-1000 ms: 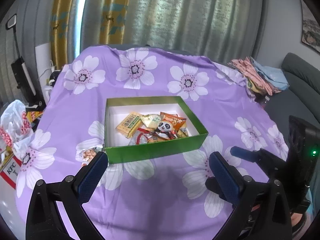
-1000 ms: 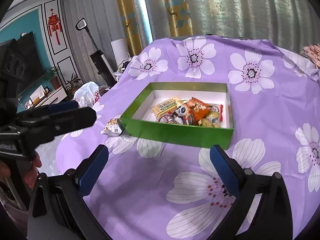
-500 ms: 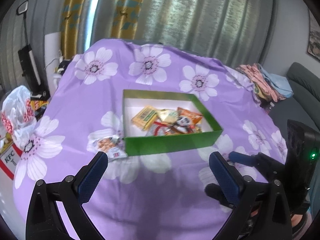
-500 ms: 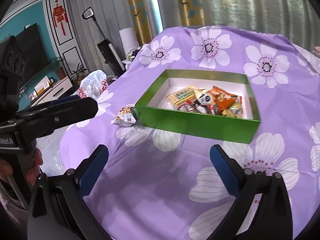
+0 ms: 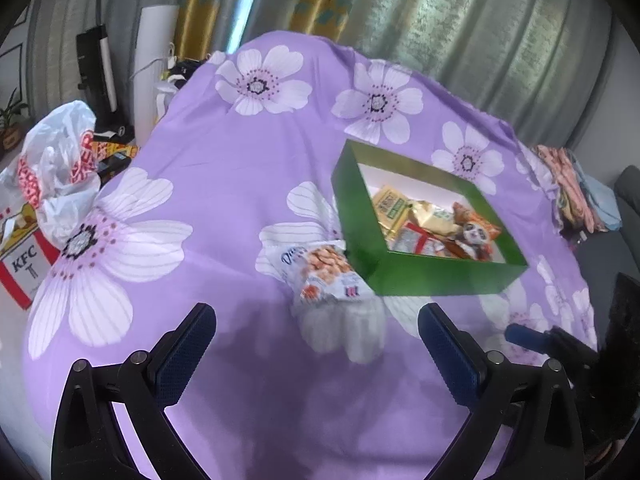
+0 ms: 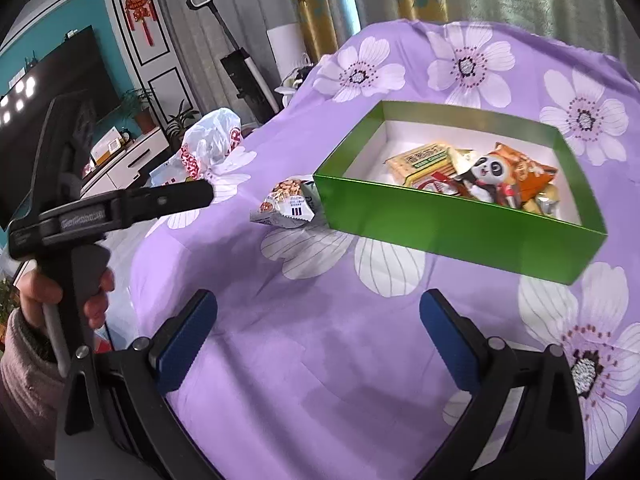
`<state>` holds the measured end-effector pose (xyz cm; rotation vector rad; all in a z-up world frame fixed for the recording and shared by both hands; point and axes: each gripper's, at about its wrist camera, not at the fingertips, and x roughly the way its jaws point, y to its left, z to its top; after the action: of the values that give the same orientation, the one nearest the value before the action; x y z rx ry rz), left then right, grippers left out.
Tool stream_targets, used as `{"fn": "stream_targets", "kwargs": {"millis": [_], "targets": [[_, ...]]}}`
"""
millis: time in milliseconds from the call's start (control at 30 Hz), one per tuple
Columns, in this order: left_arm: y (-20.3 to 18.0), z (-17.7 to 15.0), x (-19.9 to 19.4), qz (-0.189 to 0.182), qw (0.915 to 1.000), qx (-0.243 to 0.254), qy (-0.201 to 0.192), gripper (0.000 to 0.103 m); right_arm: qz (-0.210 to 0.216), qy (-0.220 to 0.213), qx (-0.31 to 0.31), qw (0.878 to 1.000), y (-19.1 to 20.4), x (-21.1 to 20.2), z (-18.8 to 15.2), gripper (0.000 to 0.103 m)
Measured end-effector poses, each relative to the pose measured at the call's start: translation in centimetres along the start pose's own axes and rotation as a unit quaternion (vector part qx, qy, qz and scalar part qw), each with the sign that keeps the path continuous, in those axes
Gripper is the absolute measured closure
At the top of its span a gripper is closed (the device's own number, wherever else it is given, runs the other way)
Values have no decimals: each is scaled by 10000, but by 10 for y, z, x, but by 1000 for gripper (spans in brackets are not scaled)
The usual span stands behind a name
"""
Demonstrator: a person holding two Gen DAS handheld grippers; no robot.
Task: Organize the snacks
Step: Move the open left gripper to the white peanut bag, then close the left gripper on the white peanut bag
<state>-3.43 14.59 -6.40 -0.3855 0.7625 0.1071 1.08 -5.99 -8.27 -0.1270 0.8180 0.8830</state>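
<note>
Both grippers are wide open and empty. Left gripper (image 5: 316,334) has come closer: the peanut packet (image 5: 330,276) now lies just ahead between its fingers, touching the green box (image 5: 432,278); right gripper (image 6: 318,324) has advanced too.

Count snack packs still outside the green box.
1: the peanut packet lies on the purple cloth, against the green box's left near corner. Others may be hidden behind the box.

purple flowered cloth (image 5: 224,208), white plastic bag (image 5: 56,168), kfc box (image 5: 20,264), television (image 6: 68,76), folded clothes (image 5: 576,188)
</note>
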Motion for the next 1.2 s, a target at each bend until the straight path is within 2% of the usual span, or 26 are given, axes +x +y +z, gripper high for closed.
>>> {"fn": "stream_targets", "kwargs": {"millis": [67,167,333,367,433,567,633,667,800,900,1000,1067,1200], "targets": [[7,5,12,-61,9998,-128,138,2,25,46,-56,10000,1,8,3,1],[13,11,29,-390,9984,-310,276,2,45,95,-149,9998,3,20,7,2],[13,21,59,-562,9962,-321,580,3,170,198,-113,9996,4,42,15,4],[13,22,62,-558,9961,-296,618,6,219,205,-115,9995,5,45,15,4],[14,23,72,-577,9951,-276,753,24,252,229,-138,9993,5,48,16,4],[20,19,85,-670,9926,-410,925,30,235,295,-156,9992,3,51,14,4],[21,18,88,-866,9900,-527,978,47,223,311,-122,9992,1,53,14,4],[21,17,90,-913,9891,-580,997,51,230,322,-89,9992,-1,53,13,4],[20,16,93,-1054,9872,-594,1039,57,226,333,-83,9992,-4,54,13,7],[15,14,86,-1064,9881,-494,998,65,243,367,-100,9990,-5,54,13,11],[9,6,72,-1234,9865,-368,1010,75,255,420,-101,9987,-5,52,10,11],[3,-2,66,-1254,9860,-258,1070,75,239,449,-180,9985,-4,48,6,11],[-11,-19,63,-1523,9792,-121,1333,75,179,569,-205,9980,-9,44,-4,11]]}}
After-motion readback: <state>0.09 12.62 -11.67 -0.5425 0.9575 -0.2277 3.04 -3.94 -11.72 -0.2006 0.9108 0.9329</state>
